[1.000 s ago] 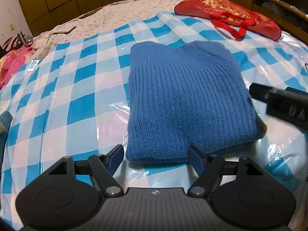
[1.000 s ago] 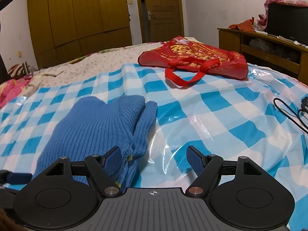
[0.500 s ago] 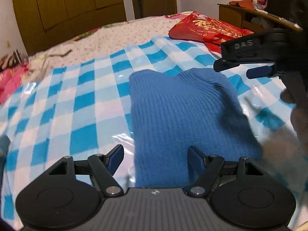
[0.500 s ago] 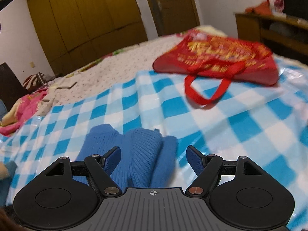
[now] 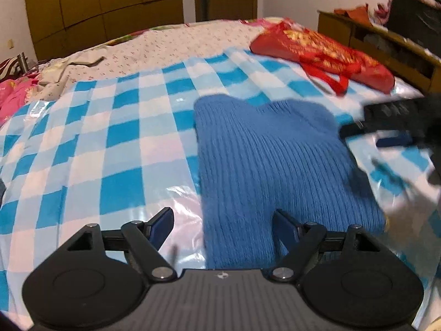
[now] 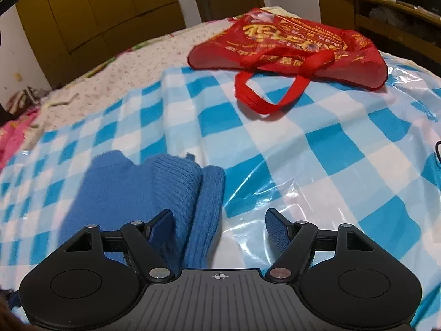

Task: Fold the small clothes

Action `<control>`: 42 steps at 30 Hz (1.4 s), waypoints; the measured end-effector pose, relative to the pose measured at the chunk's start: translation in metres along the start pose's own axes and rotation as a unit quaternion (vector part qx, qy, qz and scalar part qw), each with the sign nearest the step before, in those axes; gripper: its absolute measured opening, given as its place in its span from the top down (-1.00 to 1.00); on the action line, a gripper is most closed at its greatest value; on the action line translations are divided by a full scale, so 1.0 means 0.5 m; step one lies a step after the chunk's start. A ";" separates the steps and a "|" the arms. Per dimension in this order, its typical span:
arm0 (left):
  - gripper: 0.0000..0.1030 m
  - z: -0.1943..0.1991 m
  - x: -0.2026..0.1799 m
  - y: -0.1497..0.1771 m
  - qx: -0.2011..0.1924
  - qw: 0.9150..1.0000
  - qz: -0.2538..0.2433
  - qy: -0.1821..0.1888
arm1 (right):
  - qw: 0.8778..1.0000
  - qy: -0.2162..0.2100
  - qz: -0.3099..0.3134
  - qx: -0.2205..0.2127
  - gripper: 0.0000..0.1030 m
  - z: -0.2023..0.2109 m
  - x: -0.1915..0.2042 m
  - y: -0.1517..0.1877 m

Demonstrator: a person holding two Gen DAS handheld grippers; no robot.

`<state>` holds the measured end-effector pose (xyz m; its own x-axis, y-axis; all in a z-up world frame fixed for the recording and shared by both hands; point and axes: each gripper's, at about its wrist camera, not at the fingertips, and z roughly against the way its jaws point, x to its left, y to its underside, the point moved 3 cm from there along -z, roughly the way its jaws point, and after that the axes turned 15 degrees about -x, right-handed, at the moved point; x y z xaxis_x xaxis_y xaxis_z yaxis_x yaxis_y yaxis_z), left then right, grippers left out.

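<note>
A folded blue knit sweater (image 5: 273, 160) lies on a blue and white checked plastic sheet (image 5: 115, 149) over the bed. My left gripper (image 5: 223, 220) is open and empty at the sweater's near edge, its right finger above the knit. My right gripper (image 6: 220, 220) is open and empty above the sweater's right edge (image 6: 193, 193). It also shows blurred at the right of the left wrist view (image 5: 397, 127), beside the sweater.
A red bag (image 6: 289, 44) with looped handles lies at the far right of the sheet, also in the left wrist view (image 5: 319, 52). A wooden cabinet (image 5: 386, 41) stands right of the bed. Pink bedding (image 5: 13, 96) lies at the left. A black cable (image 6: 437, 151) shows at the right edge.
Both grippers have lifted and moved over the sweater. The right gripper has come down from high over the sweater to its right side. The sweater stays folded in place.
</note>
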<state>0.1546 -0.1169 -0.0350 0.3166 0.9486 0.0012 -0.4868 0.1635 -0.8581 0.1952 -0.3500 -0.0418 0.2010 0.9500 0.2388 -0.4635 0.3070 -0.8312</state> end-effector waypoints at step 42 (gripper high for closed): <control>-0.88 -0.127 0.054 0.003 0.043 0.984 0.130 0.116 | 0.969 -0.186 -0.134 0.095 -0.55 -0.063 0.002 0.048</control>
<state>0.2138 -0.1082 -0.0690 0.3450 0.8758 -0.3376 -0.6395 -0.0439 -0.7675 0.2112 -0.3435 -0.0775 0.0280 0.7787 0.6267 -0.5957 0.5165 -0.6152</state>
